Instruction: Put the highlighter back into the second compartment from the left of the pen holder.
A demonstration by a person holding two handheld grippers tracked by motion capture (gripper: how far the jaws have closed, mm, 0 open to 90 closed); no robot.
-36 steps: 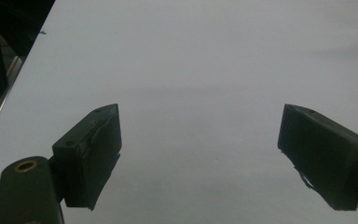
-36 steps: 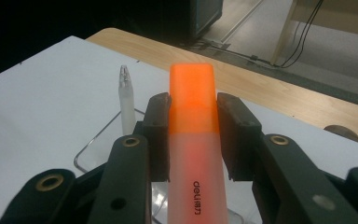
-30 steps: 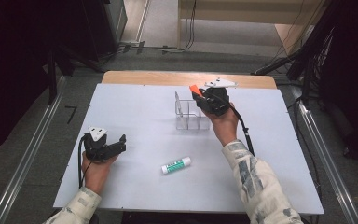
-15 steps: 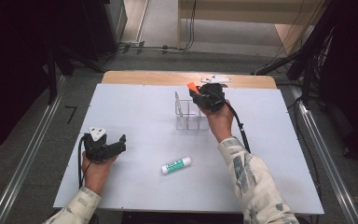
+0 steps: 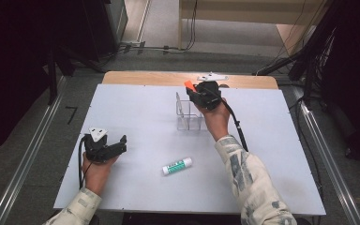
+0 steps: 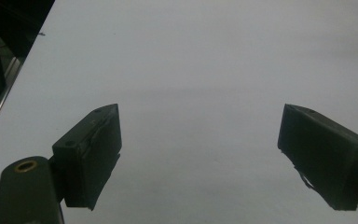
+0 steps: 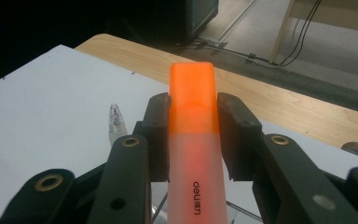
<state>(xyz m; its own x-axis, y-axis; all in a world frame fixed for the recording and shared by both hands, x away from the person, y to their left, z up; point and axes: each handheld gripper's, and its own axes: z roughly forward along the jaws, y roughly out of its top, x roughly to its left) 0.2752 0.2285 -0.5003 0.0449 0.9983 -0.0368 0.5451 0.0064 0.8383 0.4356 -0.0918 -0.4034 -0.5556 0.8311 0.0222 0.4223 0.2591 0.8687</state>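
Orange highlighter (image 7: 192, 140) sits clamped between the jaws of our right gripper (image 5: 200, 93), pads pressing its sides just below the cap; its long axis runs along the jaws, cap end pointing away from the hand. In the high view we hold it above the far side of the clear acrylic organizer (image 5: 187, 112), which stands at the back middle of the white table (image 5: 136, 117). The compartments lie directly below and slightly toward us, so we judge the coming move needs the barrel tipped upright before lowering. Our left gripper (image 5: 115, 146) rests at the near left, jaws wide apart, nothing between them. A green-labelled glue stick (image 5: 177, 166) lies flat nearer that hand, well apart from the organizer.
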